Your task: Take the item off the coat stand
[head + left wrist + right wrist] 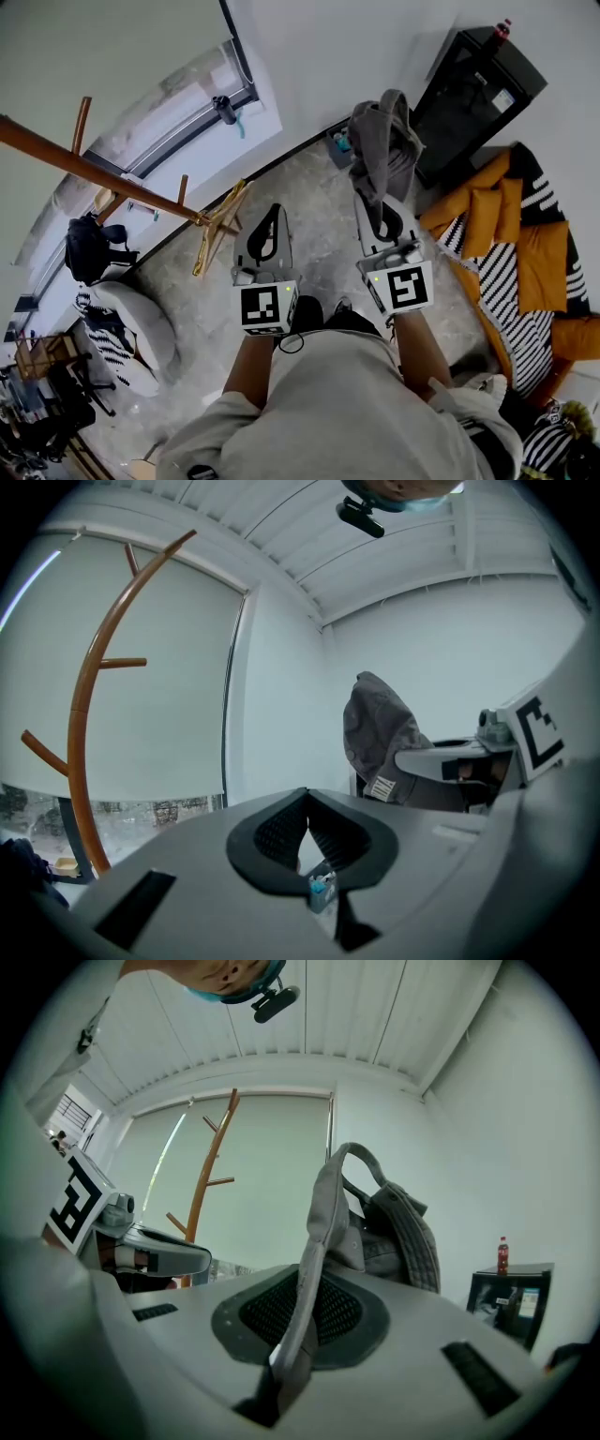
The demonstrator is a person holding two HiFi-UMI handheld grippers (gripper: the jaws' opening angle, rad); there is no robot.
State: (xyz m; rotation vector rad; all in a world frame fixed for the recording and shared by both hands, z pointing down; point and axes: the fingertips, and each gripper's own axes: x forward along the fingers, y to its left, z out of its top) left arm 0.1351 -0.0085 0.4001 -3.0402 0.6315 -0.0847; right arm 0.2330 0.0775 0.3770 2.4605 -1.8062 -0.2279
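Observation:
The wooden coat stand (94,173) leans across the left of the head view, its pegs bare; it also shows as the coat stand (84,724) and, further off, the coat stand (202,1185). A grey fabric bag (380,150) hangs away from the stand, held up in front of my right gripper (375,214). Its strap (319,1241) runs down between the jaws of the right gripper (298,1312), which is shut on it. The bag (380,733) also shows from the left side. My left gripper (273,214) is shut and empty, its jaws meeting at the tips (307,803).
A black cabinet (478,89) with a red bottle (502,1253) stands at the far right. Orange and striped cushions (511,234) lie on the right. A black bag (89,248) sits above a grey chair (141,323) at left. The stand's feet (220,225) spread on the stone floor.

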